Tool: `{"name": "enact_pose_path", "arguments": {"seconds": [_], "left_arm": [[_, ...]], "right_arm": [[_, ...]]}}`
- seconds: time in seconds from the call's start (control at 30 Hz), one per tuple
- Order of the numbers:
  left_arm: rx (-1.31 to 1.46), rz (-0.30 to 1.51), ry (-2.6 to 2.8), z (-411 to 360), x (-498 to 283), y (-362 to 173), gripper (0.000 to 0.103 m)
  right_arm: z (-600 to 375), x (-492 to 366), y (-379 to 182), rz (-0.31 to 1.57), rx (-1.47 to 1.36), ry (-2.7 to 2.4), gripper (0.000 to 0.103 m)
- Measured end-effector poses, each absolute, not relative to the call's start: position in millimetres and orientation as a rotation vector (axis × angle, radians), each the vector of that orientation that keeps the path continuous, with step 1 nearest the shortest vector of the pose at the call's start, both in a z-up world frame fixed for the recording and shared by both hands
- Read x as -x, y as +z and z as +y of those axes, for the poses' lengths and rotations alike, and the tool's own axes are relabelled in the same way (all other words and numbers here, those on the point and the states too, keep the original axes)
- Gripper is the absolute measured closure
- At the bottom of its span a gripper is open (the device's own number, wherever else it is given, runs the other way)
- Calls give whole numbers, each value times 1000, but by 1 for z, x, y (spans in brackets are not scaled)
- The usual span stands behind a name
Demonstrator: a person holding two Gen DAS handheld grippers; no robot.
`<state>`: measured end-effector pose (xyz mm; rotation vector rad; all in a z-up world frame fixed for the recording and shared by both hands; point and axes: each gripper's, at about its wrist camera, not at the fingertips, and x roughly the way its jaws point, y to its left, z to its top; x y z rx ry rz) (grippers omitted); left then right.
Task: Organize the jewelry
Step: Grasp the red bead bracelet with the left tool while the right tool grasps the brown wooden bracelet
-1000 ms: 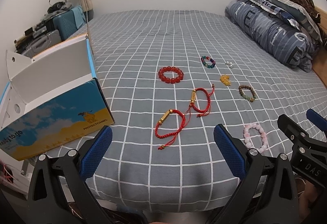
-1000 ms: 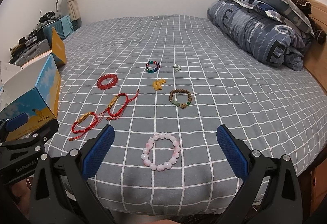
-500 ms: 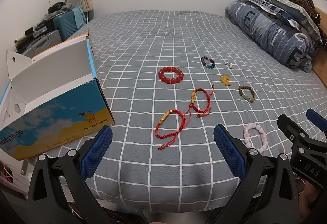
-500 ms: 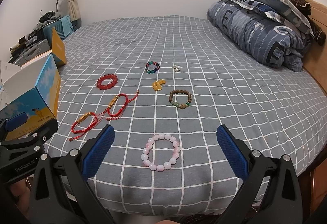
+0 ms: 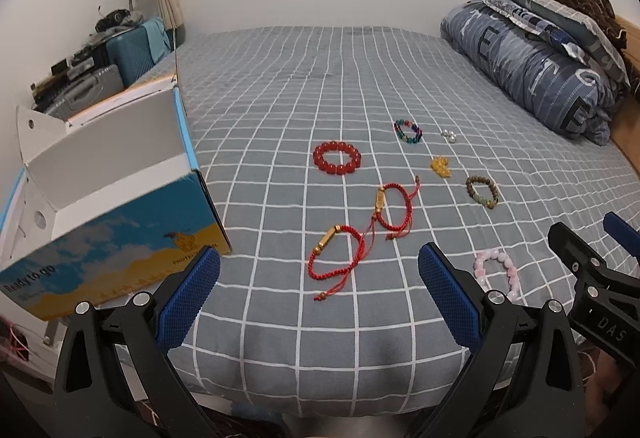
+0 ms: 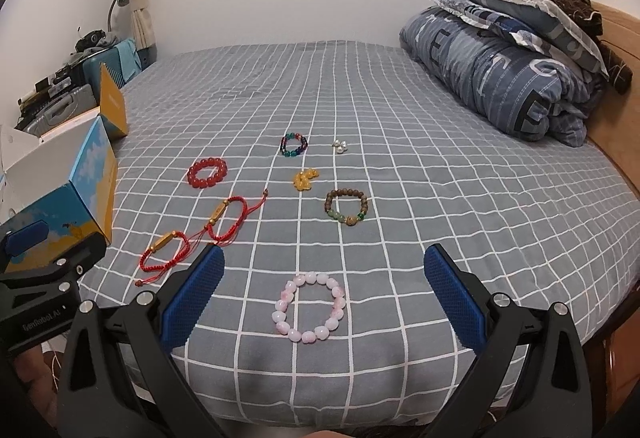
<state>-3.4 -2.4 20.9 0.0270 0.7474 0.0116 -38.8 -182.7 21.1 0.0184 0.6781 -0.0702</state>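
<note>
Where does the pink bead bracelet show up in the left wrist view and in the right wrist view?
Left wrist: pink bead bracelet lower right, partly behind the gripper's right finger.
Right wrist: bottom centre, between the open fingers.
Shared landmark: the red bead bracelet, farther up the bed and to its left.

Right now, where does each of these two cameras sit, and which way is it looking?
Left wrist: sits on the left gripper at the bed's near edge, facing the window; open blue fingers frame the red cord bracelet, the open box at left, the right gripper intruding at right.
Right wrist: sits on the right gripper, facing the same way; open fingers frame the pink bead bracelet, the left gripper at left.
Shared: the gray checked bed, all the jewelry, the folded bedding.
</note>
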Motion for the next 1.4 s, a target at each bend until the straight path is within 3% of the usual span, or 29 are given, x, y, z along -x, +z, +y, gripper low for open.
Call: {"name": "enact_pose_path", "arguments": {"seconds": [0.37,0.67,1.0,1.4], "left_arm": [[-23,721,-18,-4,-36,62,6],[-32,746,3,-9,-108,71,6],[-5,910,-77,-20,-204,16,6],[-45,1055,-24,-19,-255,-62,6]], "right_arm": [[-190,17,69,617,-14,-96,7],[-188,-55,71,666,46,-97,7],[-206,-125,5,842,40,-112,7],[-228,-159,-71,1029,-3,-66,7]]}}
